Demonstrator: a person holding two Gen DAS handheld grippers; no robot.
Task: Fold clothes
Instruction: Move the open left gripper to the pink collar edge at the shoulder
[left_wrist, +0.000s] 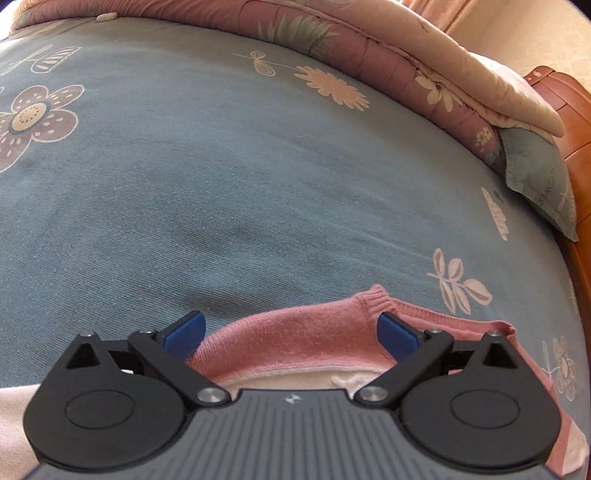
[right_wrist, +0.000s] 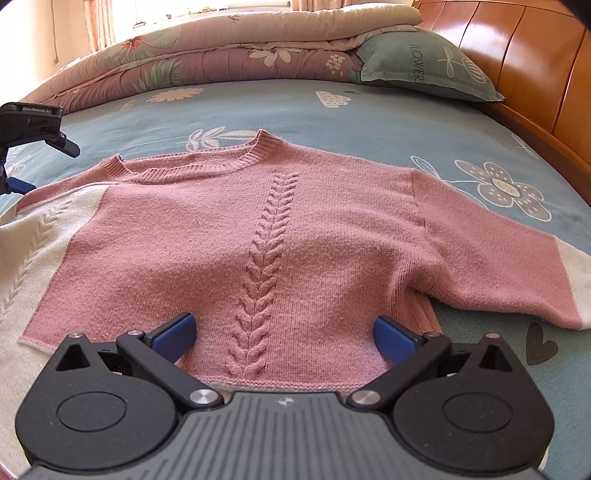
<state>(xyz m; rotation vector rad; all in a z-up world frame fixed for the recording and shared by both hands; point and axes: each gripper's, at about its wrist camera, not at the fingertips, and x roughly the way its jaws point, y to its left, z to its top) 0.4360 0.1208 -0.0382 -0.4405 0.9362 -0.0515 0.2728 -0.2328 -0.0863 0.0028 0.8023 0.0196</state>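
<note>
- Left wrist view: my left gripper (left_wrist: 291, 328) has its jaws spread wide, and nothing is clamped between them.
- A pink sweater (left_wrist: 295, 343) bulges up in the gap between these jaws; its ribbed neckband rises just ahead of the right blue pad.
- A strip of the sweater's white knit shows right under the jaw base, close to me.
- Ahead of the jaws stretches the blue flowered bed sheet (left_wrist: 221, 184), bare of clothes.
- Far ahead and to the right lie a folded quilt (left_wrist: 406, 62), a green pillow (left_wrist: 535, 173) and the wooden headboard (left_wrist: 569, 110).
- Right wrist view: my right gripper (right_wrist: 284, 332) also has its jaws wide apart, holding nothing.
- The sweater (right_wrist: 258, 229) lies flat on the bed sheet (right_wrist: 369, 114), its hem between and just under these jaws, the braided cable running straight ahead from the gap up towards the neckline.
- One sleeve, pink with a white end, stretches to the right of the jaws; a white panel lies to the left.
- The left gripper (right_wrist: 14, 186) shows at the far left, near the sweater's shoulder.
- Beyond the neckline sit the quilt (right_wrist: 221, 55), pillow (right_wrist: 424, 62) and headboard (right_wrist: 517, 55).
</note>
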